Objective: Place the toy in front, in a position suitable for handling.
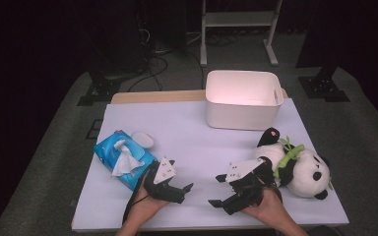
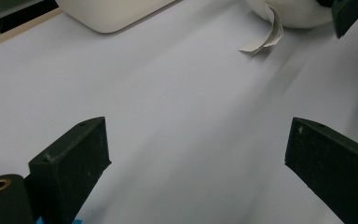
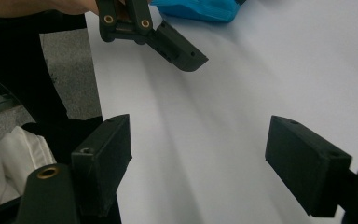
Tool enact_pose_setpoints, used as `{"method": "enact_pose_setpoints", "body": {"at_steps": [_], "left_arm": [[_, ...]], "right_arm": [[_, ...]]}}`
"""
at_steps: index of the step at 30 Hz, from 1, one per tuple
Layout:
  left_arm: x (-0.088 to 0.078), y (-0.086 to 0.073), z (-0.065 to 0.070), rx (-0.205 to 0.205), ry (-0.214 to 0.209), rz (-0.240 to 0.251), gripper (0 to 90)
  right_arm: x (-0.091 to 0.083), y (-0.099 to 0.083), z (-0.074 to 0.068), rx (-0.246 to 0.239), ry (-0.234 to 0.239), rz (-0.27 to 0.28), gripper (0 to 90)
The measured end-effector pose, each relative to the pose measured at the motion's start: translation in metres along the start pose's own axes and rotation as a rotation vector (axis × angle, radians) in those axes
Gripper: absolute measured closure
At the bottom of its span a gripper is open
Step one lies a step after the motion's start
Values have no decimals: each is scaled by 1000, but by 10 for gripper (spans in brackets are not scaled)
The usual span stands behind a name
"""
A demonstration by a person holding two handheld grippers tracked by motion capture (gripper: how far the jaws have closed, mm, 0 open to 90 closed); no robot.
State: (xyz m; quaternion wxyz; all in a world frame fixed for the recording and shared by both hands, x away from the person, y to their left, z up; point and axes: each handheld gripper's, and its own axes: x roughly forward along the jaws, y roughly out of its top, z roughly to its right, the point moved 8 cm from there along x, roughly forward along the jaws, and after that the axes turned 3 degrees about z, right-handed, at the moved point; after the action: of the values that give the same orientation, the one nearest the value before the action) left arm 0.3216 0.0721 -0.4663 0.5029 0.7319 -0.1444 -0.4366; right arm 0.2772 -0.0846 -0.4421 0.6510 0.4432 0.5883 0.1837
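Note:
My left gripper rests low over the white table sheet near the front edge and points right. Its jaws stand wide apart in the left gripper view, with bare sheet between them. My right gripper faces it from the right, jaws open and empty. The two grippers point at each other with a small gap between their tips. A panda plush holding green bamboo lies just right of the right hand. A blue tissue pack lies just left of the left hand.
A white bin stands at the back of the table, right of centre. A small white dish sits behind the tissue pack. The panda's paper tag curls onto the sheet. The left gripper and the tissue pack appear across the sheet.

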Motion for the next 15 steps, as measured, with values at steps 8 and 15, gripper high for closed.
{"method": "enact_pose_setpoints", "body": {"at_steps": [8, 15], "left_arm": [[-1, 1, 0, 3, 1, 0, 51], [-1, 2, 3, 5, -7, 0, 52]], "right_arm": [[-15, 10, -4, -4, 19, -19, 214], [-34, 18, 2, 1, 16, -43, 214]]}}
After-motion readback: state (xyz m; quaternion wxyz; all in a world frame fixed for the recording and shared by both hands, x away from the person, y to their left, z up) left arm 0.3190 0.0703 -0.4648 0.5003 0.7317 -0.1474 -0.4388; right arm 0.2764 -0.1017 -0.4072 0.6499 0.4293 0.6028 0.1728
